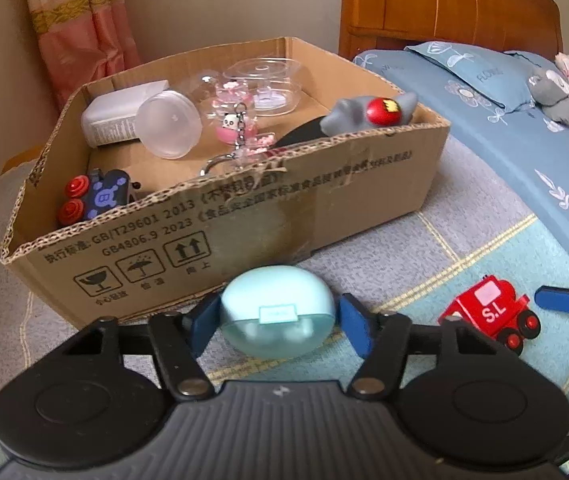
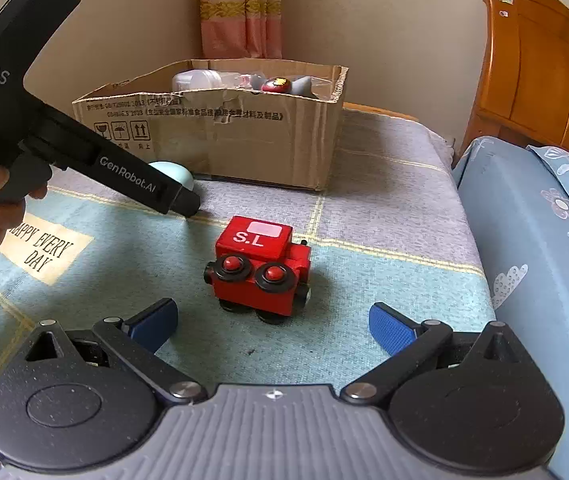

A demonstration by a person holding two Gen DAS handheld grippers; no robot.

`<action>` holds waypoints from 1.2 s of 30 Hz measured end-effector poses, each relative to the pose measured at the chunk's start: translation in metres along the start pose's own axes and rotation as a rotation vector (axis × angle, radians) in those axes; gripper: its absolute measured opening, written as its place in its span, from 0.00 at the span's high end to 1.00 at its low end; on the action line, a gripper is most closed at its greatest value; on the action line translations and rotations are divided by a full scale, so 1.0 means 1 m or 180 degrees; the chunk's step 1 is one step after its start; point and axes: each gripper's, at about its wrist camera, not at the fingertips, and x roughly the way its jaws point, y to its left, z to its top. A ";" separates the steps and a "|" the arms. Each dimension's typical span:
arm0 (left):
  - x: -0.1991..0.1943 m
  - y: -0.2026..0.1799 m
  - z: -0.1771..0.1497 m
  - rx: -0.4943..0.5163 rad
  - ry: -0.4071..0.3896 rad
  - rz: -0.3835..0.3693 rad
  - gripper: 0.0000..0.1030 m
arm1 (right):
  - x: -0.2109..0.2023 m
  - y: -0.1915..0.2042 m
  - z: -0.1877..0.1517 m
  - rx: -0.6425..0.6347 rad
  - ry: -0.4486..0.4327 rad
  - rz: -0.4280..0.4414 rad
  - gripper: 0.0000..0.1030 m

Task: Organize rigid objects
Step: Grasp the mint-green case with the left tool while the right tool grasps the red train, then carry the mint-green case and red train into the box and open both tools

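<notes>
A pale teal egg-shaped case (image 1: 276,312) lies on the bed cover in front of the cardboard box (image 1: 324,184). My left gripper (image 1: 278,322) is shut on it, one blue pad pressing each side. In the right wrist view only the top of the case (image 2: 178,174) shows, behind the left tool's black body (image 2: 84,148), which a hand holds. A red toy engine marked "S.L" (image 2: 260,268) stands on the cover just ahead of my right gripper (image 2: 272,314). That gripper is open and its pads are apart from the toy. The toy engine (image 1: 492,312) also shows at right in the left wrist view.
The box holds a white bottle (image 1: 112,120), a clear round container (image 1: 170,124), keychain charms (image 1: 240,128), a grey toy with a red ball (image 1: 368,114) and a blue toy car with red wheels (image 1: 96,196). A blue pillow (image 2: 544,240) and a wooden headboard (image 2: 544,72) are at right.
</notes>
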 end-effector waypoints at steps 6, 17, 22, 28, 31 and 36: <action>-0.001 0.004 -0.001 0.0005 -0.0009 -0.0038 0.41 | 0.008 0.007 0.008 -0.0022 0.0020 0.0021 0.01; -0.003 0.003 0.000 0.0104 0.0027 -0.0071 0.41 | 0.013 0.020 0.024 -0.0078 0.0009 -0.0135 0.31; -0.004 0.001 0.001 0.0194 0.0054 -0.0077 0.41 | 0.013 0.019 0.027 -0.0108 0.0029 -0.0214 0.40; -0.012 -0.002 0.001 0.0397 0.0101 -0.0138 0.41 | 0.011 0.014 0.031 -0.0236 0.0053 -0.0249 0.41; -0.018 -0.004 0.003 0.0533 0.0117 -0.0197 0.41 | 0.007 0.008 0.034 -0.0305 0.0055 -0.0208 0.41; -0.030 -0.003 0.005 0.0650 0.0137 -0.0266 0.41 | -0.002 0.006 0.035 -0.0541 0.0041 -0.0281 0.41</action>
